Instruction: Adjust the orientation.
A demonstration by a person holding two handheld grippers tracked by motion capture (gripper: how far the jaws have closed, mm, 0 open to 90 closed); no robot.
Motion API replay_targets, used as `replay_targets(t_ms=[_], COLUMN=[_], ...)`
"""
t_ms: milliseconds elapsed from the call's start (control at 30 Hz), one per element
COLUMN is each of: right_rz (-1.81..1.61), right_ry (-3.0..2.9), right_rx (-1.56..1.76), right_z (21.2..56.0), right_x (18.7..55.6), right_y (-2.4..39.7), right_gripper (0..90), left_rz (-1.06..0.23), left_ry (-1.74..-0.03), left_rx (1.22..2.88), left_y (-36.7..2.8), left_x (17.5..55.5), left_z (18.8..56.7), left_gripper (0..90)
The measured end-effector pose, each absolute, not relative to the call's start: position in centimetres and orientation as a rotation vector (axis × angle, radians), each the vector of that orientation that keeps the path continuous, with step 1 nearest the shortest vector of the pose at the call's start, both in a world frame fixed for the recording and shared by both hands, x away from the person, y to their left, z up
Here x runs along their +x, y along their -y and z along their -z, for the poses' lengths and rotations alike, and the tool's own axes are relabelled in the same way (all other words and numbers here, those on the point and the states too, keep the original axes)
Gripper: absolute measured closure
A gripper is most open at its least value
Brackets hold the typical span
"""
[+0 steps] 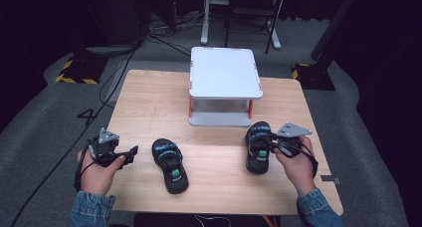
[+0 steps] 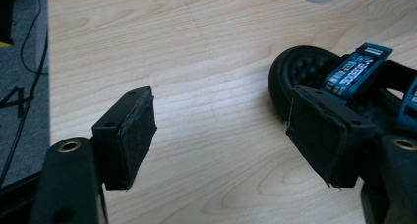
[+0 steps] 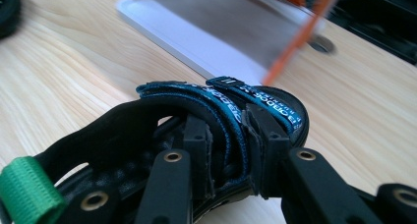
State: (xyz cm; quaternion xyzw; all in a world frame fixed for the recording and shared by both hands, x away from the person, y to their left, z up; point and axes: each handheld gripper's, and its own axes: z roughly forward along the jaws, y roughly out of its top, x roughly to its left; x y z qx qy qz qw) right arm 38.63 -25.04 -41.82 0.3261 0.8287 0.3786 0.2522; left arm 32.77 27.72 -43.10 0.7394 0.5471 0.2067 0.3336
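Clamping blue strap of right black sandal (image 1: 259, 148): right gripper (image 1: 272, 146) | left gripper (image 1: 130, 153): jaws apart, beside left black sandal (image 1: 170, 164) | light wooden table (image 1: 149, 107)

2 black sandals with blue straps on the wooden table.
Left sandal (image 1: 170, 165) flat near the front edge, sole down, toe pointing away, green tab at the heel. Right sandal (image 1: 259, 146) just before the white shelf stand (image 1: 225, 72), blue strap pinched in the right gripper (image 1: 272, 146).
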Motion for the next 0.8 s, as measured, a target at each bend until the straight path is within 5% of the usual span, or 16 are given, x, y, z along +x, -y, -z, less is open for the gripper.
replay_targets(t_ms=[800], right_rz=[-1.065], right_ry=[-2.325], right_rx=[0.531], right_z=[45.5], right_x=[45.7], right_y=[14.5], right_gripper=[67.5], left_rz=[-0.573], left_ry=[-1.562], left_rx=[1.874], left_y=[-31.4], left_x=[29.0], left_z=[44.4], left_gripper=[26.6])
